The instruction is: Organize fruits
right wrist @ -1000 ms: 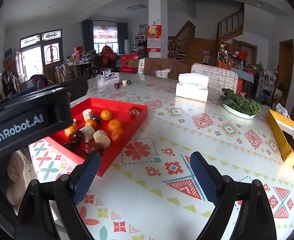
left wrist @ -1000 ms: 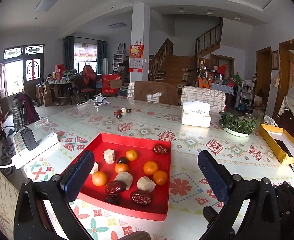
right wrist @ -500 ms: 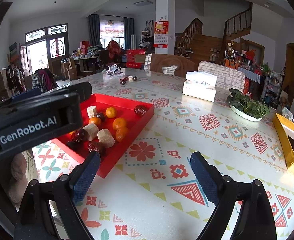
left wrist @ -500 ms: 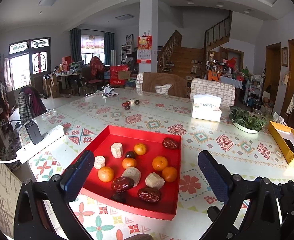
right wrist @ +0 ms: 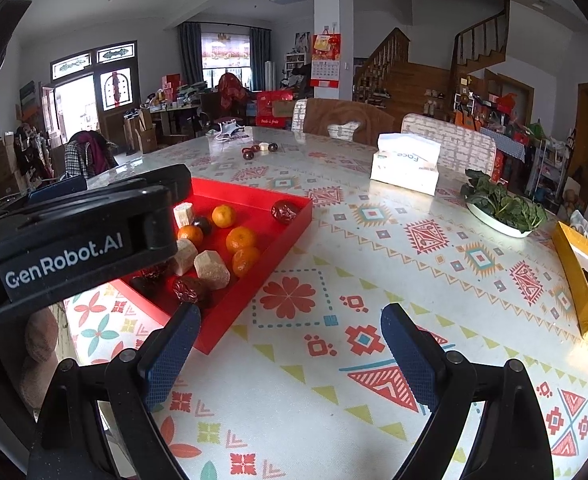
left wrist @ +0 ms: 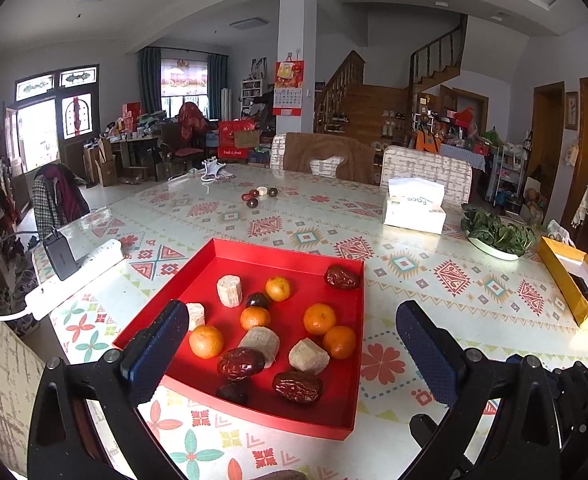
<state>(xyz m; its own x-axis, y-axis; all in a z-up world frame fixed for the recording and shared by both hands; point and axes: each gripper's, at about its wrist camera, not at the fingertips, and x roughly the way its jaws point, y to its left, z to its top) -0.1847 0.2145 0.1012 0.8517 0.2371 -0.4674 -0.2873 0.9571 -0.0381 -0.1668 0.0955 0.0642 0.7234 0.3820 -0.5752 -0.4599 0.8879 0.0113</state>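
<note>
A shallow red tray [left wrist: 294,252] sits on the patterned table near its front edge. It holds several small oranges [left wrist: 319,318], pale cut chunks [left wrist: 229,290], red dates [left wrist: 297,386] and dark round fruits [left wrist: 257,301], all mixed. My left gripper [left wrist: 294,354] is open and empty, hovering just before the tray's near edge. My right gripper [right wrist: 290,356] is open and empty above the bare table, right of the tray [right wrist: 294,216]. The left gripper's body [right wrist: 70,240] hides part of the tray in the right wrist view.
A few loose dark fruits and a pale piece [left wrist: 260,194] lie far across the table. A tissue box [left wrist: 413,210], a dish of greens [left wrist: 495,236] and a yellow box [left wrist: 573,280] stand at the right. A power strip with charger [left wrist: 74,272] lies at the left edge.
Both grippers have drawn a little closer to the table and tray, with the views tilting down slightly. Nothing was grasped; the fruits have not moved.
</note>
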